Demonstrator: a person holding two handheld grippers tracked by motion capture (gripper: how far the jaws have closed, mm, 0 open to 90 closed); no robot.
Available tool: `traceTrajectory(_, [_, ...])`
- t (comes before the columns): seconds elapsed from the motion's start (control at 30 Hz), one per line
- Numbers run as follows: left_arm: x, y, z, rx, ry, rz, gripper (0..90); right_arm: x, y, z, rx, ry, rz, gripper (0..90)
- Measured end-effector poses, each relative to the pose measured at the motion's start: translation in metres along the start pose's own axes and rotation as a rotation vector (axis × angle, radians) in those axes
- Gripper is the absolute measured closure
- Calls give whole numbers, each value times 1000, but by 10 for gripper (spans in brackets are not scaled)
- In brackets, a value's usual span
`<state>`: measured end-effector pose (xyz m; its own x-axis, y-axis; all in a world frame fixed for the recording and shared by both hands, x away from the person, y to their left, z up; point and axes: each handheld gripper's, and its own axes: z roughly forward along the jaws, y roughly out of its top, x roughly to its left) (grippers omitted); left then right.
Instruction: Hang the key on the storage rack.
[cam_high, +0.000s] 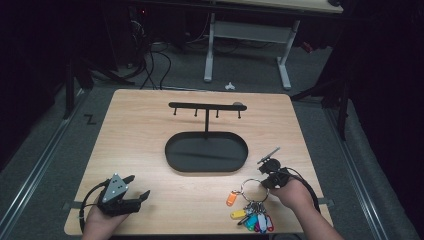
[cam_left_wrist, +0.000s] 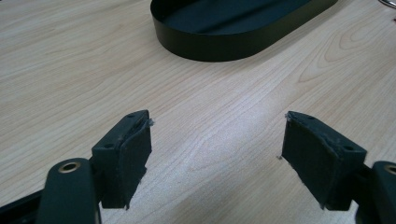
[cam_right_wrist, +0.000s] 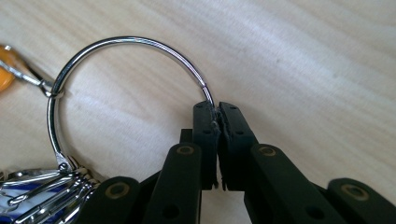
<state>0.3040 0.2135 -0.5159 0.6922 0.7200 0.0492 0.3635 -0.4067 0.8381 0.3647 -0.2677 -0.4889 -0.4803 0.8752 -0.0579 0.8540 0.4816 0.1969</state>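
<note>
Desk (cam_high: 150, 125): light wood top, takes up the middle of the high view.

Tray (cam_high: 206, 152): black oval, shallow wall, near desk centre. A black post rises from its 12 o'clock edge and carries a hook bar (cam_high: 207, 106) with small pegs hanging under it. In the left gripper view the tray wall sits at 12 o'clock, well apart from the tongs.

Left tongs (cam_high: 136, 193): at about 7 o'clock on the desk, held in the left hand (cam_high: 100, 223), grey three-cornered plate on top. Jaws spread wide, nothing between them, bare wood under the gap. Tips point toward 2 o'clock.

Right tongs (cam_high: 264, 181): at about 5 o'clock on the desk, held in the right hand (cam_high: 296, 194). Jaws clamped shut on the key ring (cam_right_wrist: 126, 74), gripping the wire on the ring's 3 o'clock side in the right gripper view.

Key ring: large silver loop just at 5 o'clock of the tray, near the desk's front edge.

Key tags (cam_high: 255, 220): bunch of coloured tags hangs at the ring's 6 o'clock, one orange tag (cam_high: 231, 198) at its 8 o'clock.
</note>
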Motion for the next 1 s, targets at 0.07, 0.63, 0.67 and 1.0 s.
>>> traceTrajectory(0.07, [0, 0, 0, 1, 0, 0, 244, 0, 4, 1, -2, -9, -3, 867])
traceTrajectory(0.63, [-1, 1, 0, 1, -7, 4, 245, 56, 11, -21, 14, 77, -198, 770])
traceTrajectory(0.67, [-1, 1, 0, 0, -6, 4, 245, 59, 11, -21, 24, 87, -217, 769])
traceTrajectory(1.0, [1, 0, 0, -1, -5, 1, 245, 73, 20, -1, 143, 89, -340, 794])
